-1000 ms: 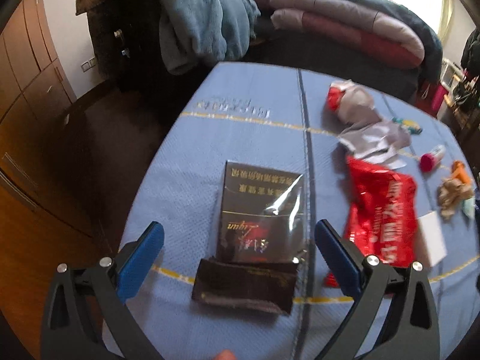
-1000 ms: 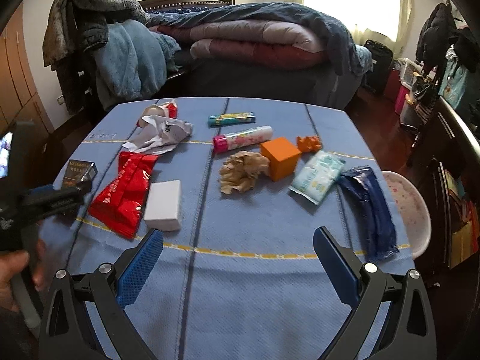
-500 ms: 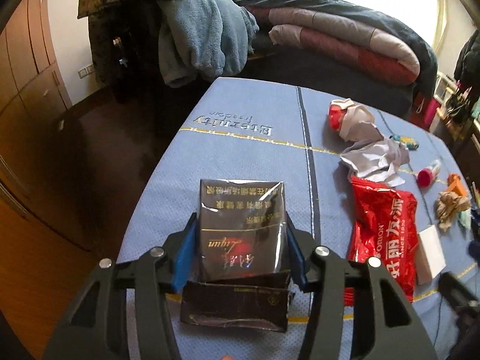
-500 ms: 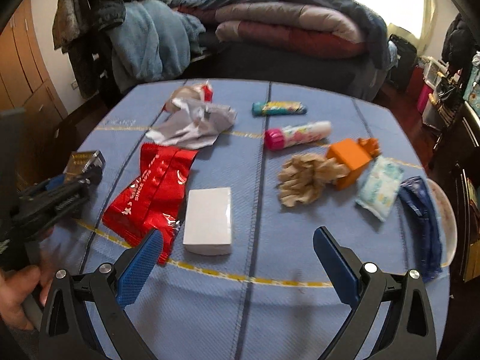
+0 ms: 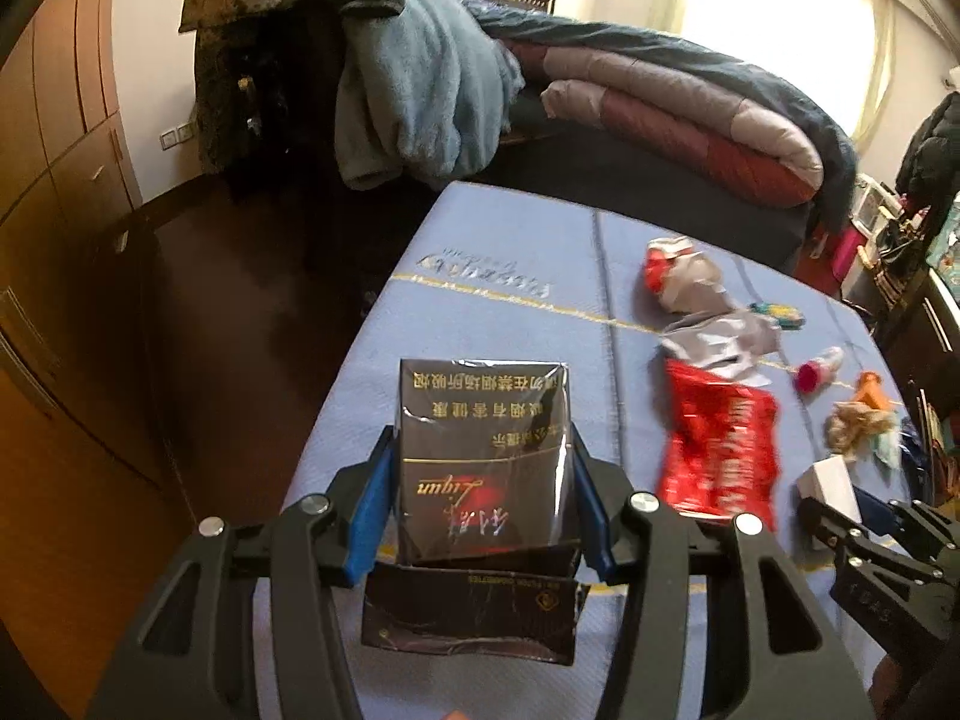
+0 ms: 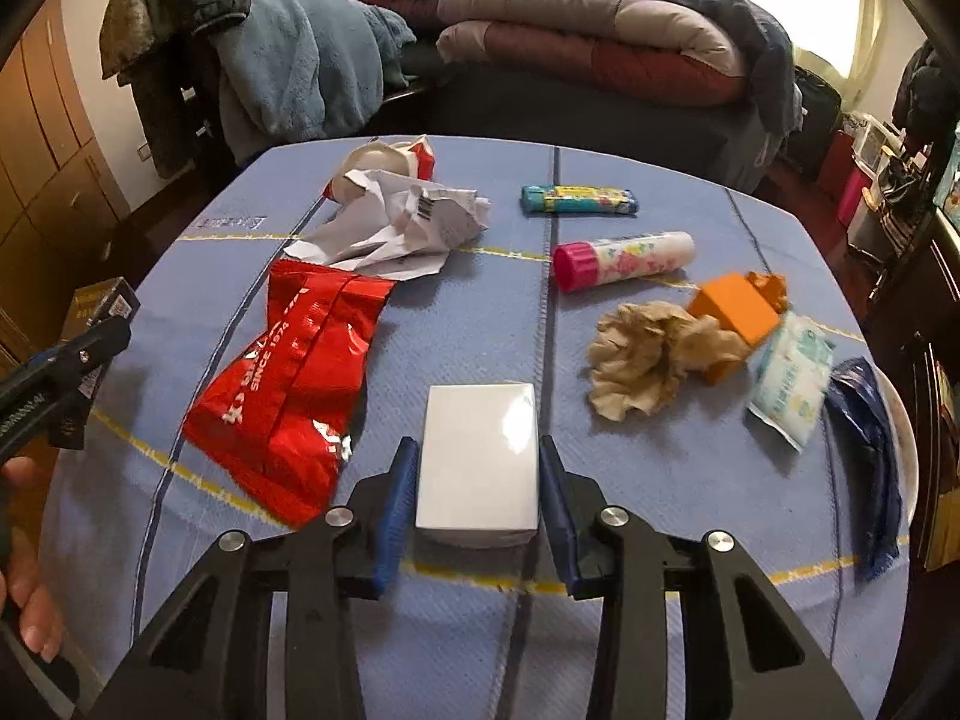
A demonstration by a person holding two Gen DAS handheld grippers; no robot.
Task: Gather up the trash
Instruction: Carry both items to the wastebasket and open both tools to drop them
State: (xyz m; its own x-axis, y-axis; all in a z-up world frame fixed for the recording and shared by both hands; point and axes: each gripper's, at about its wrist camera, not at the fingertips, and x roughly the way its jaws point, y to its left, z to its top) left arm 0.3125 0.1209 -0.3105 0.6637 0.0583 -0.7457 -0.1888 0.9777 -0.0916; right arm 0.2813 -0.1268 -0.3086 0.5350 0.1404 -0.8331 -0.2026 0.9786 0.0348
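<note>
The left gripper clamps a dark, cellophane-wrapped cigarette pack with gold lettering between its blue pads, the opened flap of the pack hanging below the jaws. The pack sits over the near left corner of the table covered in blue cloth. The right gripper has just been closing its jaws, and a small glossy white rectangular box stands between them near the front edge of the table, the blue pads against its two sides. Just left of the box lies a crumpled red foil wrapper with white print. Toward the far left corner rests a wad of crumpled white paper. A pink-capped floral tube lies near the middle, and a crumpled tan paper ball touches an orange block toward the right edge.
</note>
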